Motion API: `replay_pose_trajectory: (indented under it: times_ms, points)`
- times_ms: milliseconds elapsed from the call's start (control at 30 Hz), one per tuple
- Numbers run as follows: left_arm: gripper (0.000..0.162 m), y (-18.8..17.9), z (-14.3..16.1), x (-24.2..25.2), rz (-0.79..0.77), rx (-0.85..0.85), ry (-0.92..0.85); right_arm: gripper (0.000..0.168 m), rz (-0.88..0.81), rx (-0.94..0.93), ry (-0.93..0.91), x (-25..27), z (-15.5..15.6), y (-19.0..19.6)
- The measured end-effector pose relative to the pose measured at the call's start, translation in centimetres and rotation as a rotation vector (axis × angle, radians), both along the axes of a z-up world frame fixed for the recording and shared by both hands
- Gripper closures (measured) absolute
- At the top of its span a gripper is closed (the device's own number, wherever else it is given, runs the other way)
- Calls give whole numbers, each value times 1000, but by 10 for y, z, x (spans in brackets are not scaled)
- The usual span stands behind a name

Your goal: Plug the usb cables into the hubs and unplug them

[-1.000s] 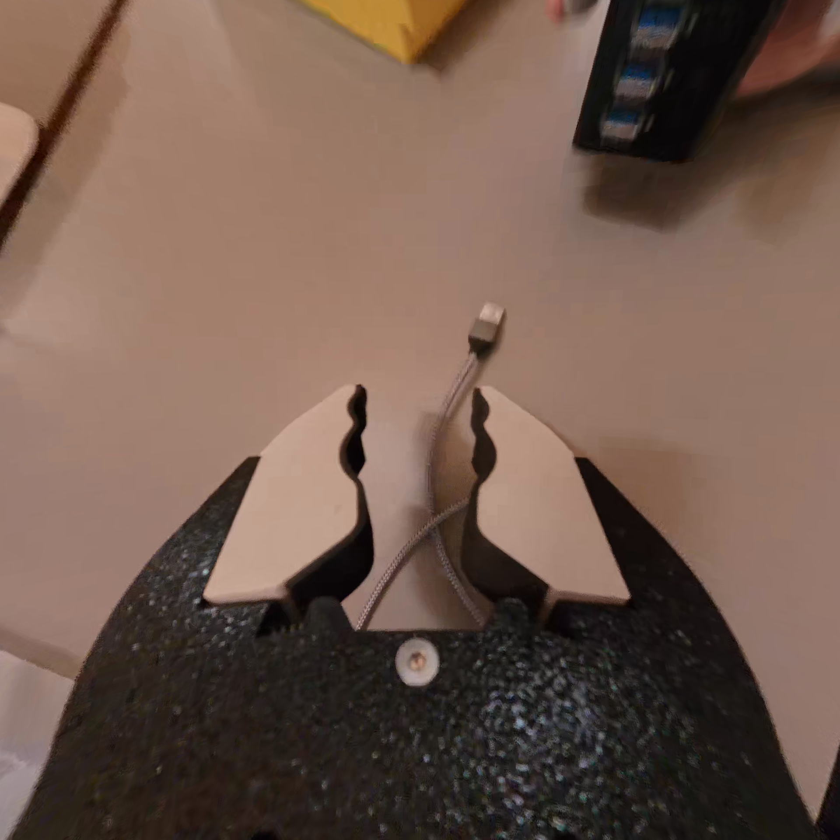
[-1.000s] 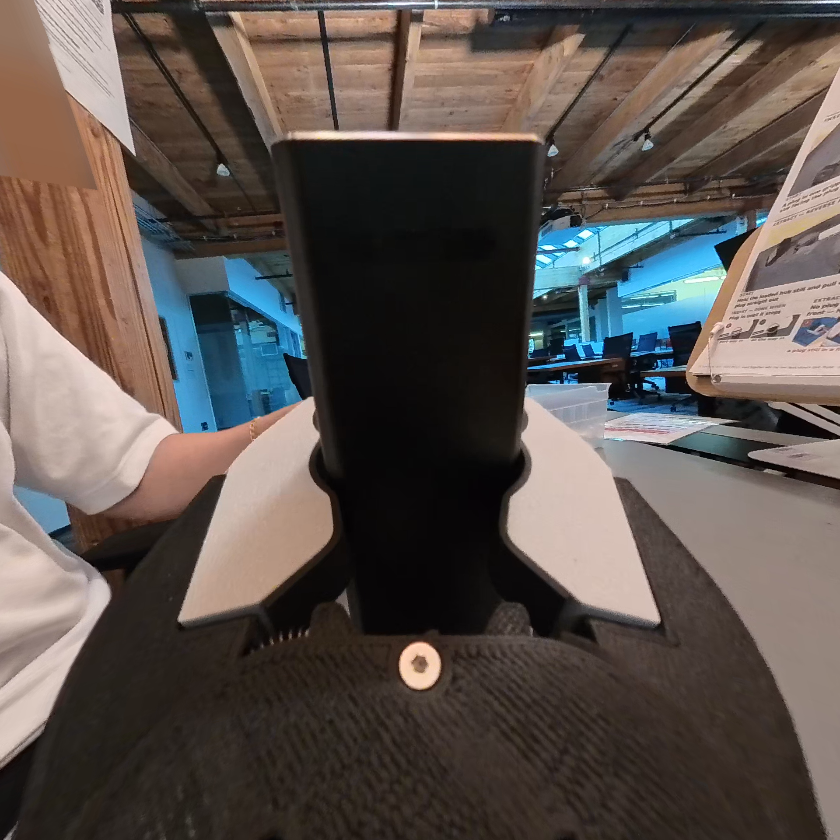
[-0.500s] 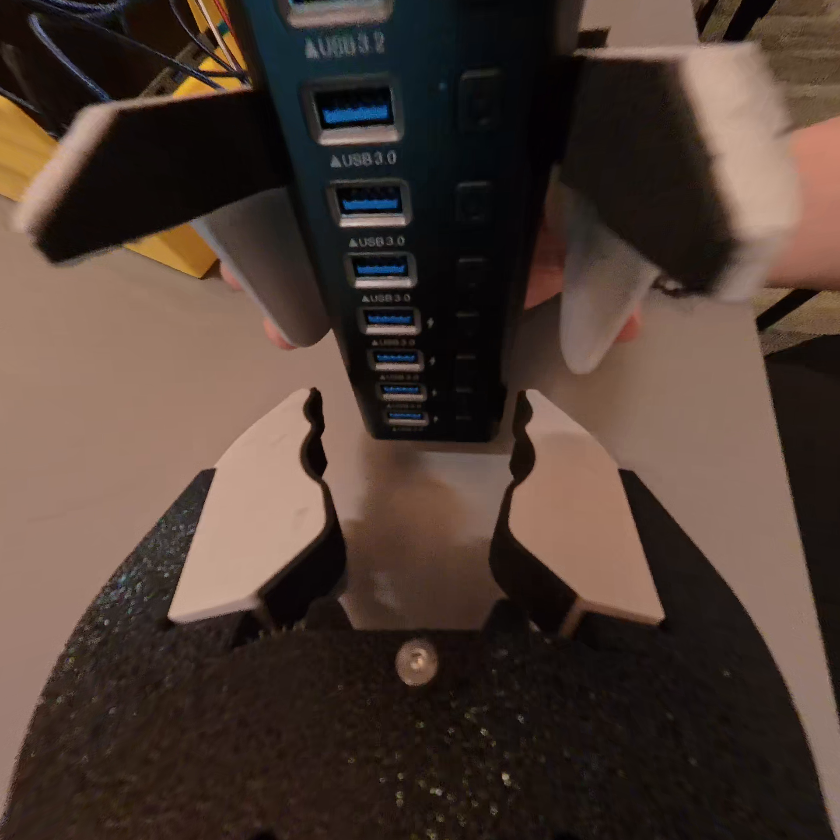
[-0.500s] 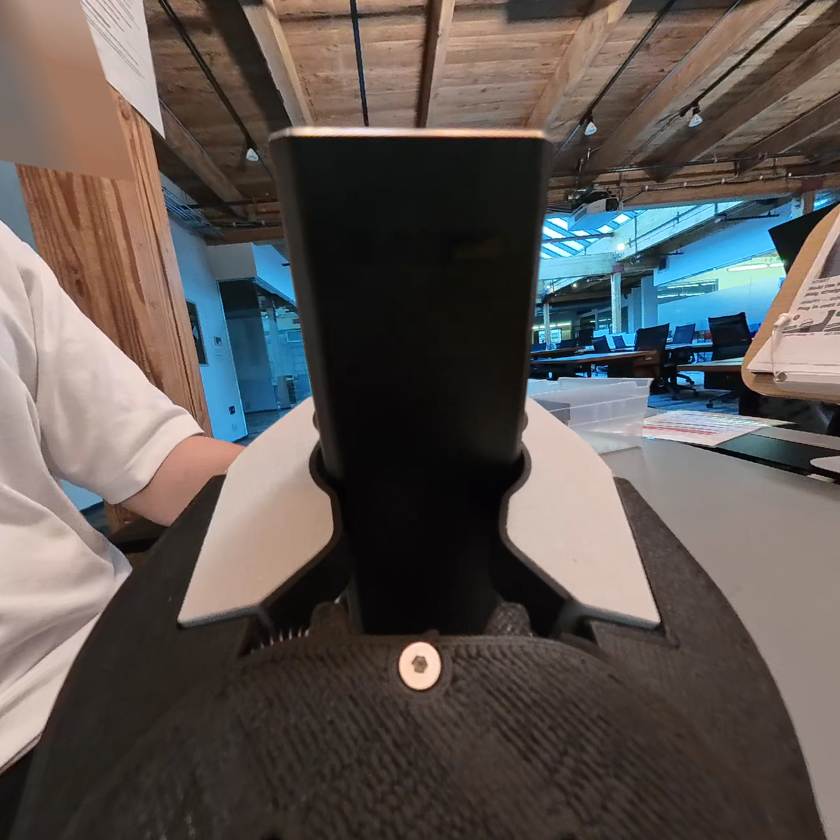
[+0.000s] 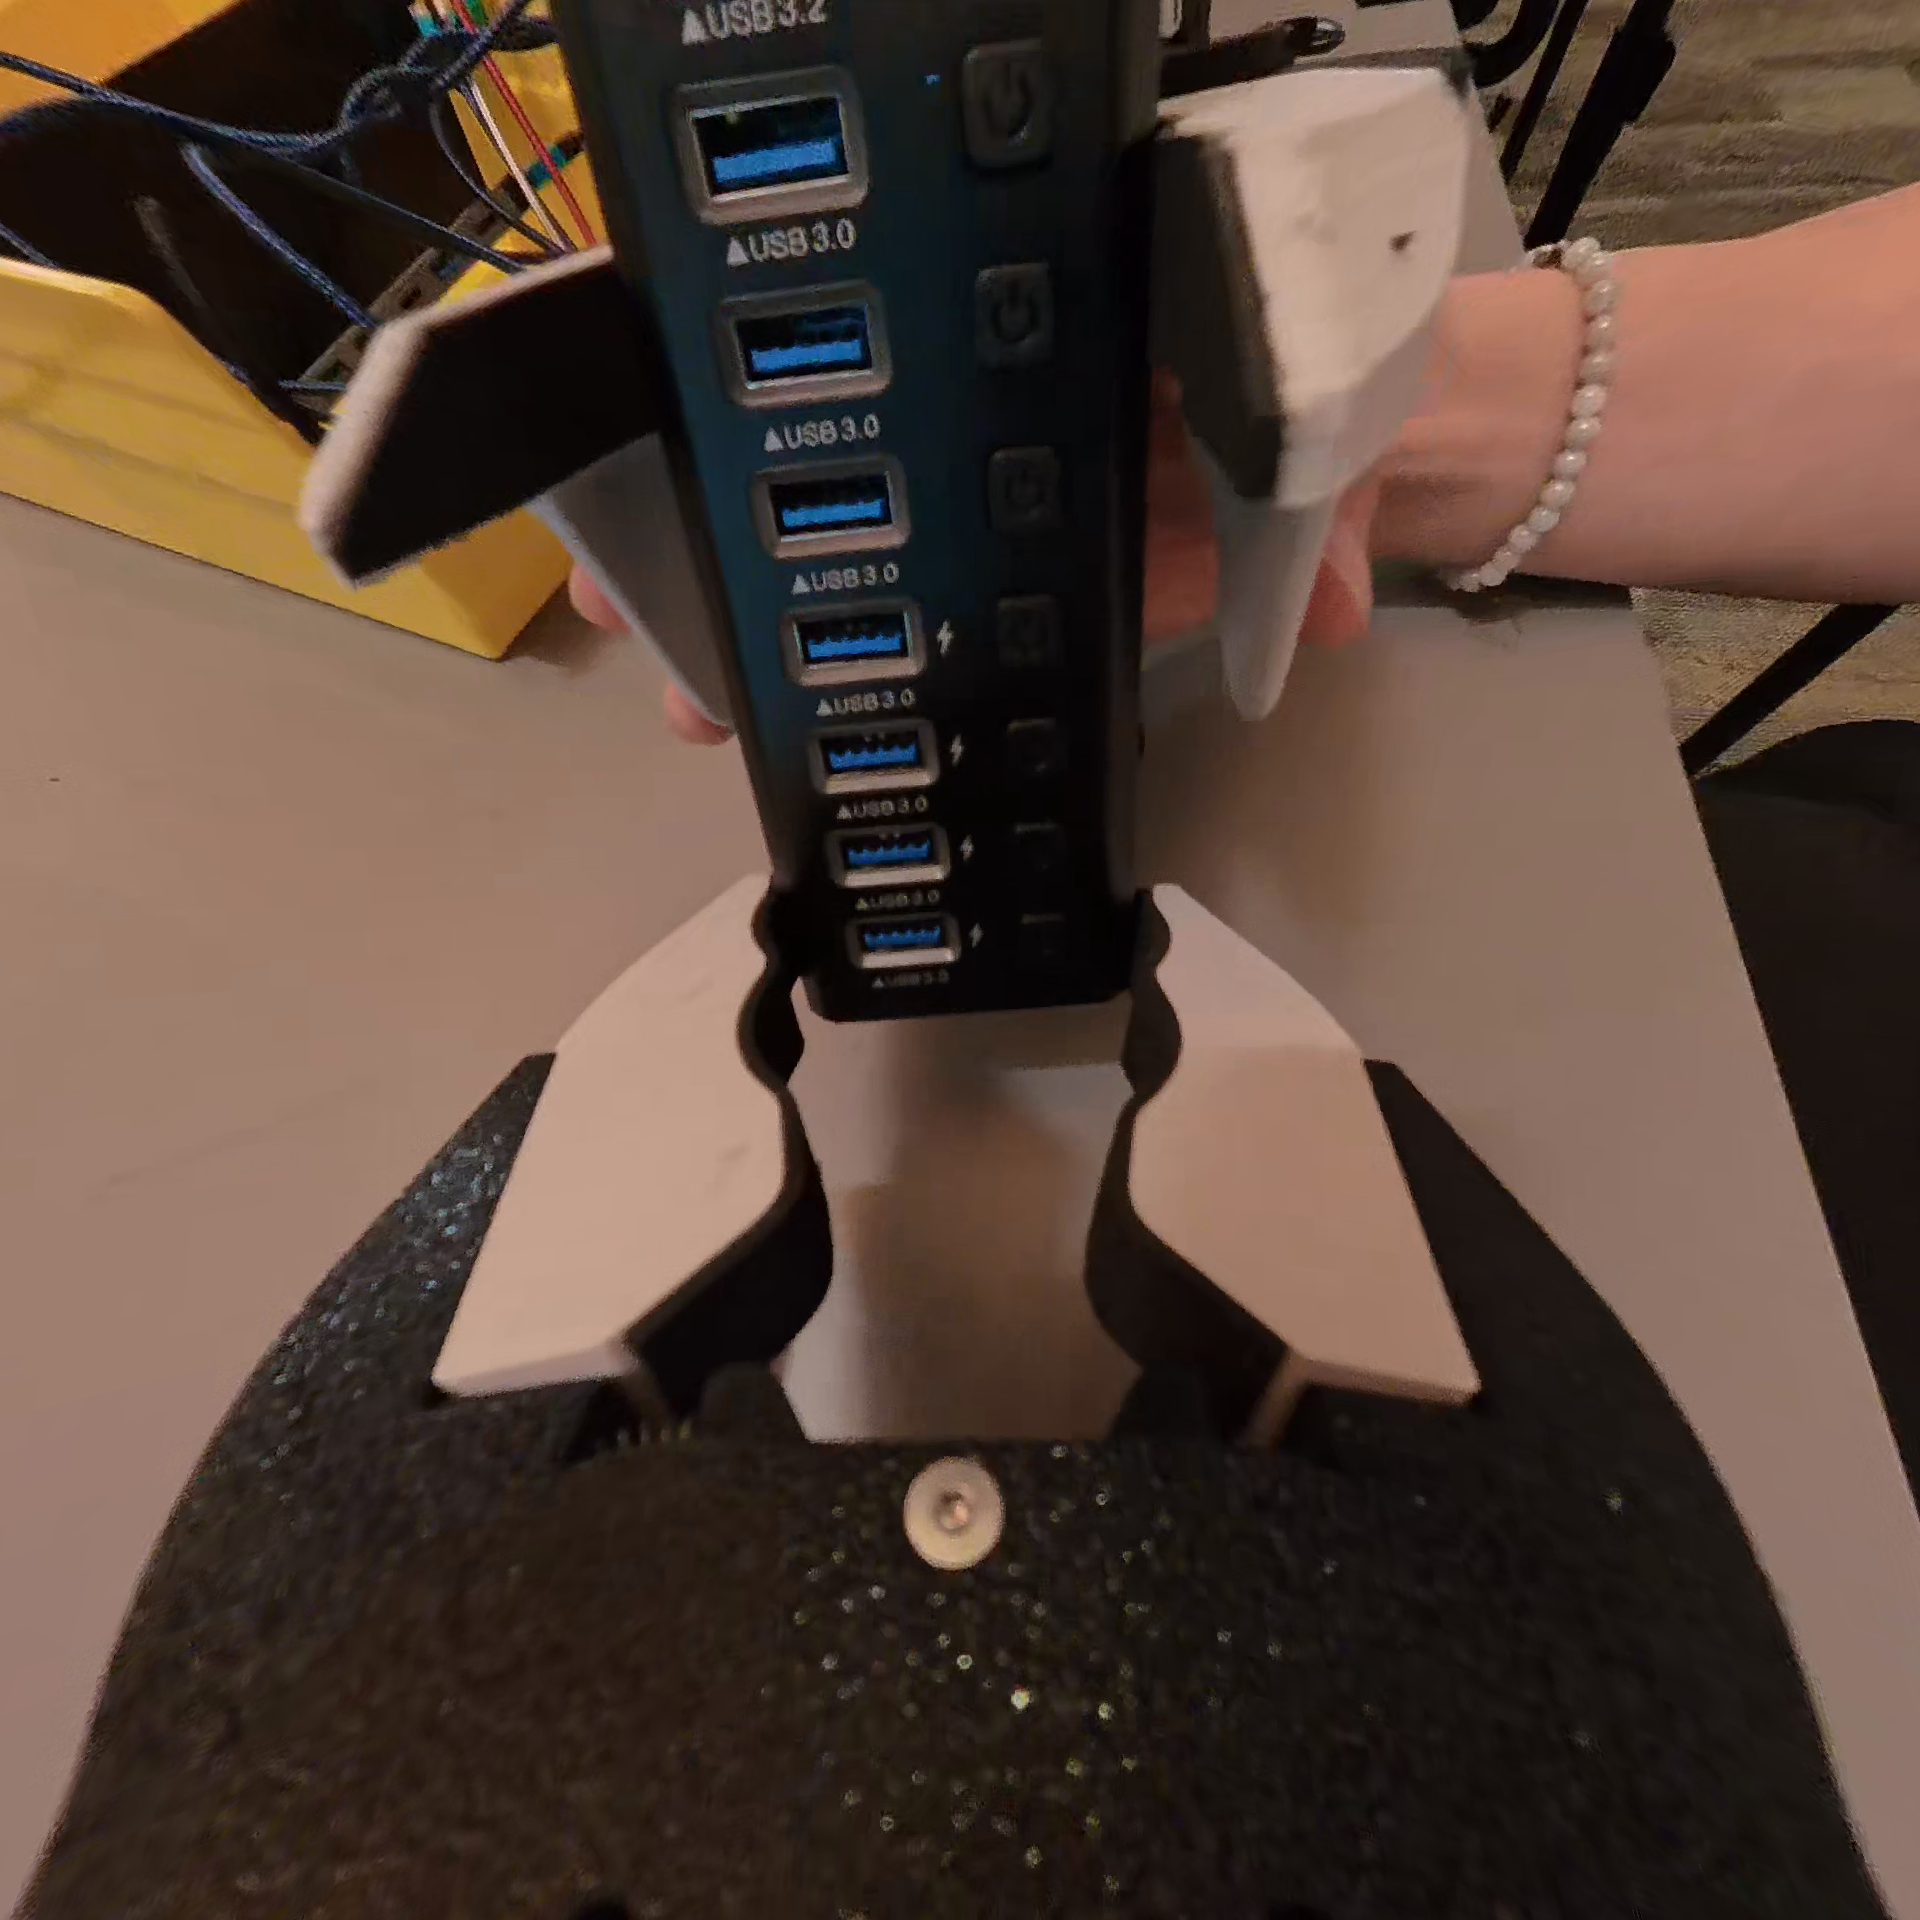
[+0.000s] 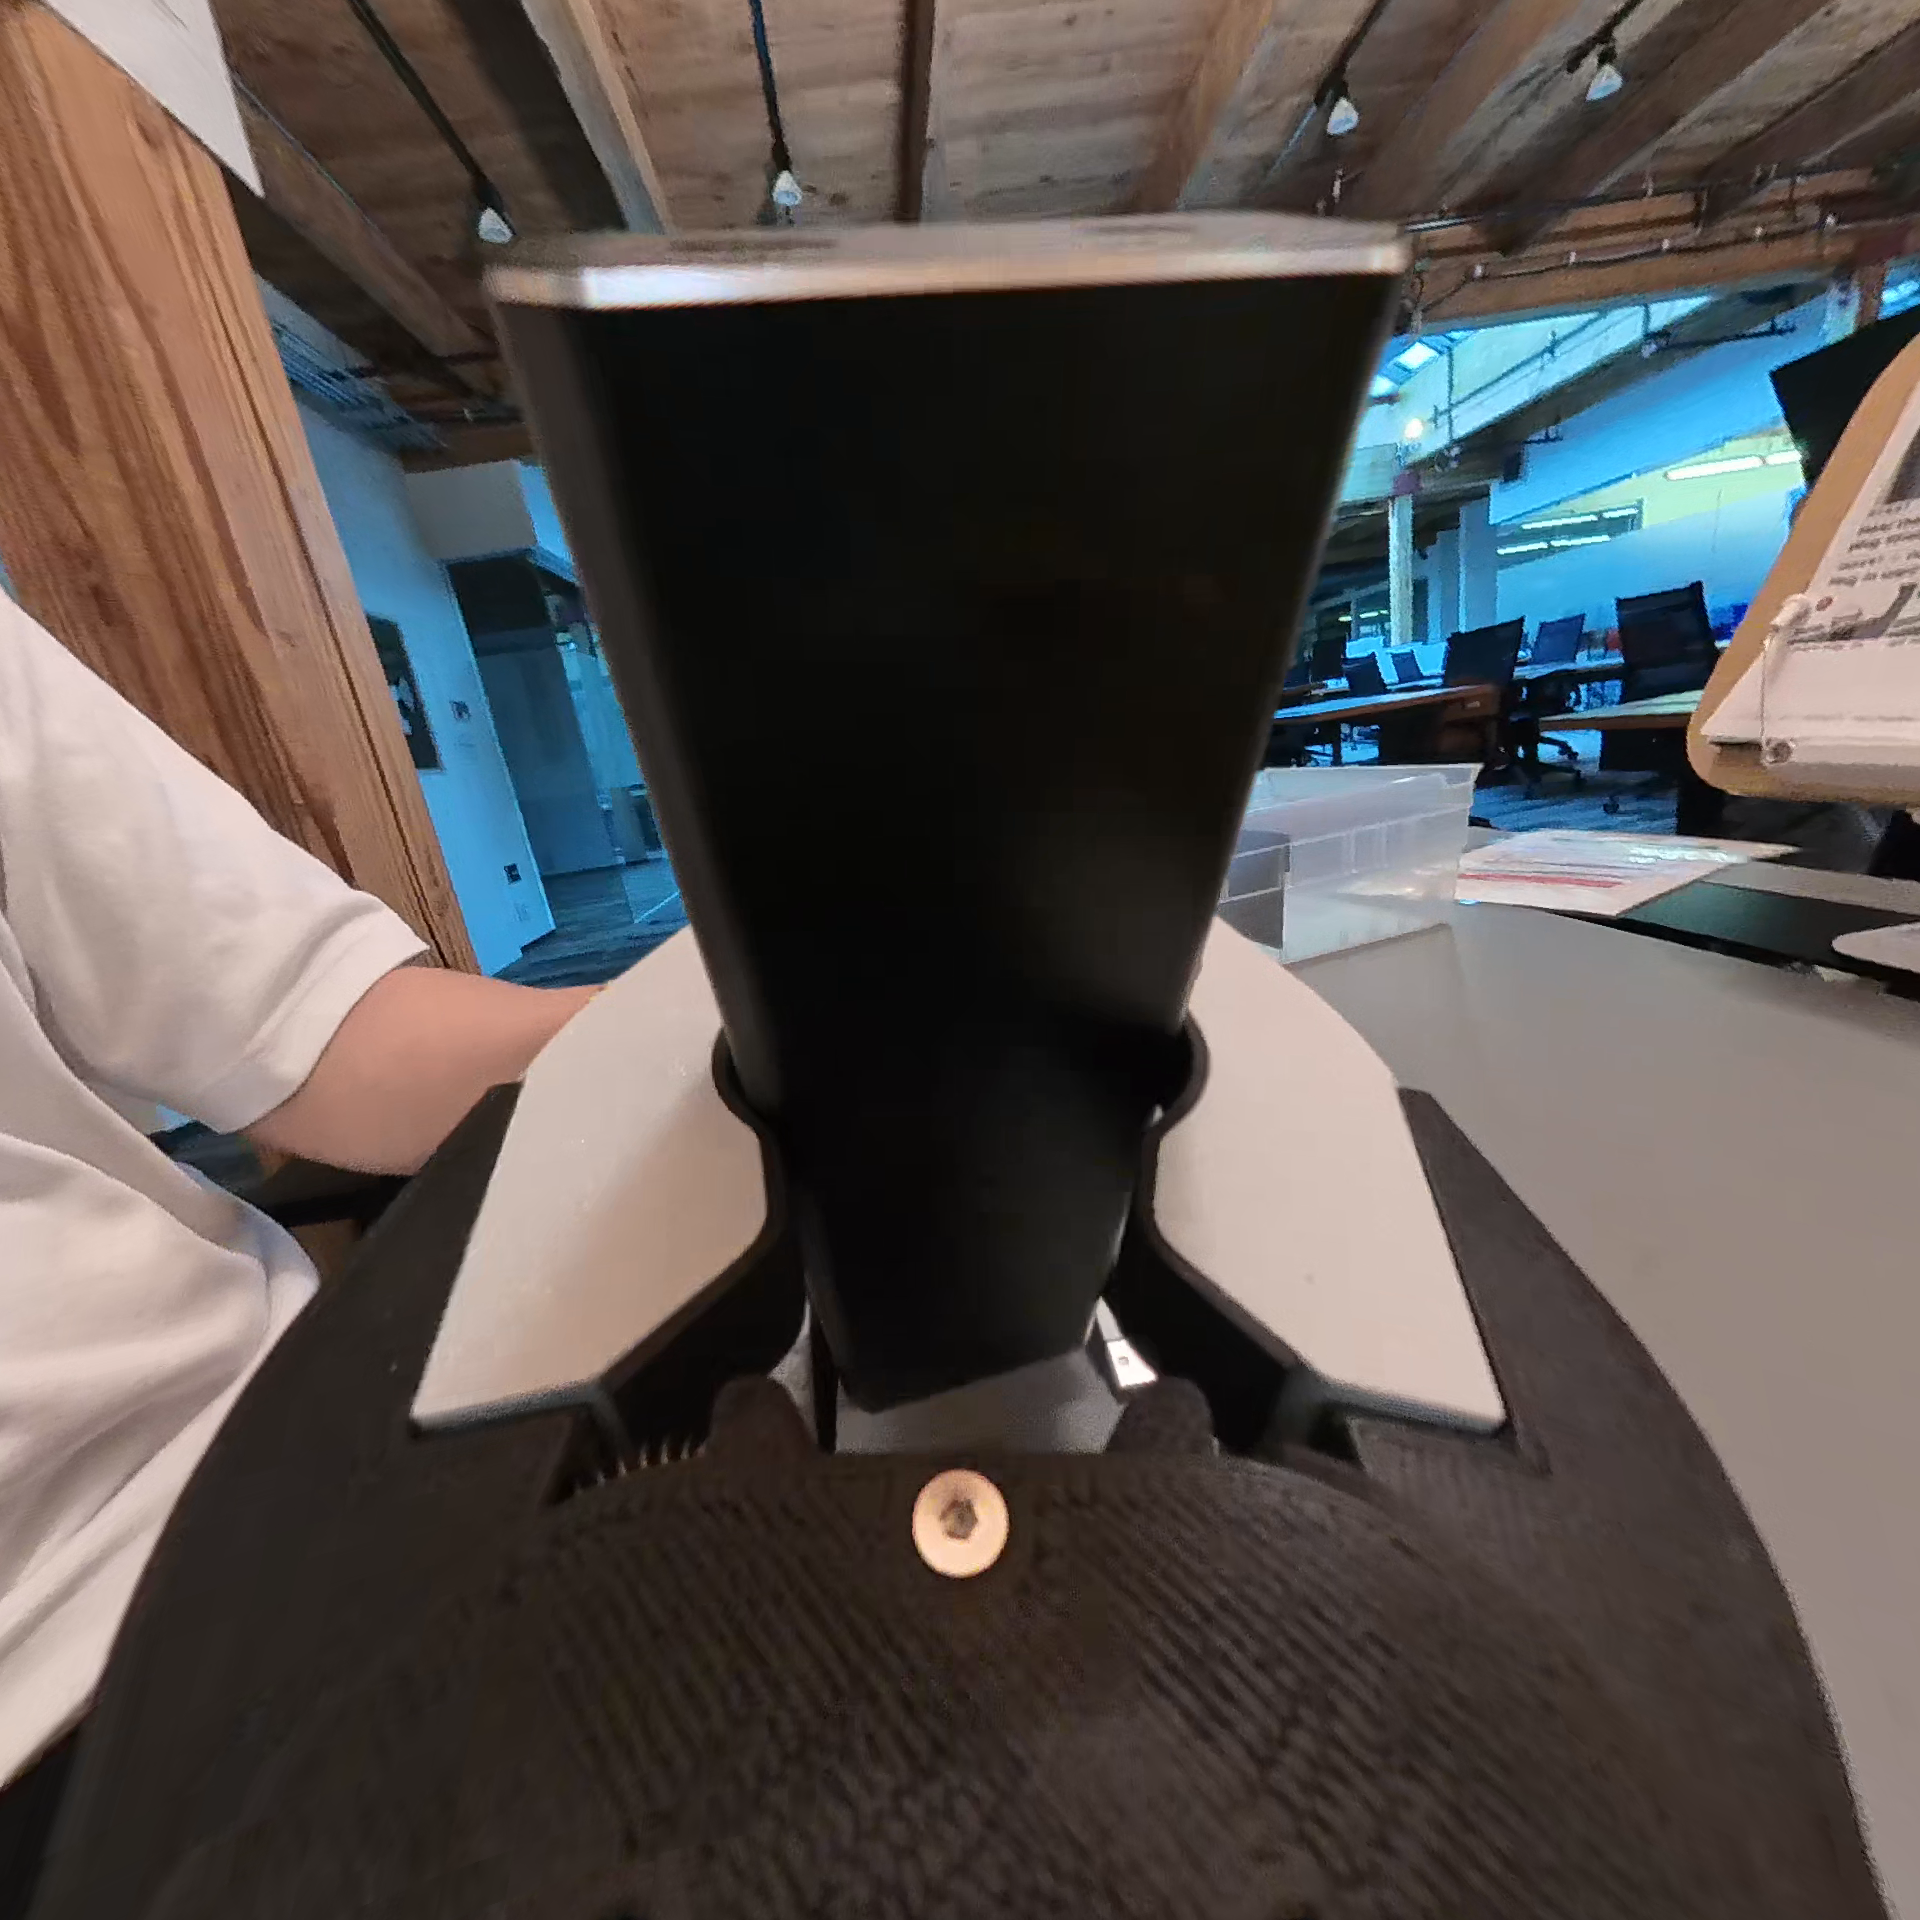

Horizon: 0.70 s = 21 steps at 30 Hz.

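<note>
Holding the hub point(image 5: 894, 499) clear of the grey table point(image 5: 312, 883), the right gripper point(image 6: 961, 1049) is clenched across the hub's two long sides, as both views confirm. In the left wrist view the hub's port face is turned to the camera, a column of blue sockets with a row of buttons beside them. The left gripper point(image 5: 961, 956) sits at the hub's near end, its fingertips bracketing the corners beside the last socket. Whether its pads press the casing or merely flank it cannot be told.

Relative to the hub: a yellow box point(image 5: 135, 416) with loose wires stands behind it and to the left; the person's hand point(image 5: 1278, 582), with a bead bracelet, is behind it on the right. No usb cable is visible in either view, and every visible socket is unoccupied.

Handling assessment: the hub appears to be a rigid, smooth-sided bar, probably light to moderate in weight and not fragile. Smooth casing may slip or pivot under insertion force, so a grip across the long sides near mid-length looks soundest, keeping pads off sockets and buttons. A second hold at the near end would resist twisting but would crowd the last socket
</note>
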<state>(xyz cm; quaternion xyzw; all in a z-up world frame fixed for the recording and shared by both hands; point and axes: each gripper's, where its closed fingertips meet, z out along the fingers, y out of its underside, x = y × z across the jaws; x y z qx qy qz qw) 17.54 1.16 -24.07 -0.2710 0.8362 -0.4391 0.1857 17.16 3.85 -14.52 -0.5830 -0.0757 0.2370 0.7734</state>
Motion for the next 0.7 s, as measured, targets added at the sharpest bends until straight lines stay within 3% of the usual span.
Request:
replay_pose_trajectory:
  times_ms: [267, 700]
  points:
    - [102, 15, 20, -13, -104, -51, 51, 88, -24, -70, -62, -6, -10, 8]
    - [102, 11, 18, -18, -231, -146, 159, 93, -35, -33, -15, -6, -5, 11]
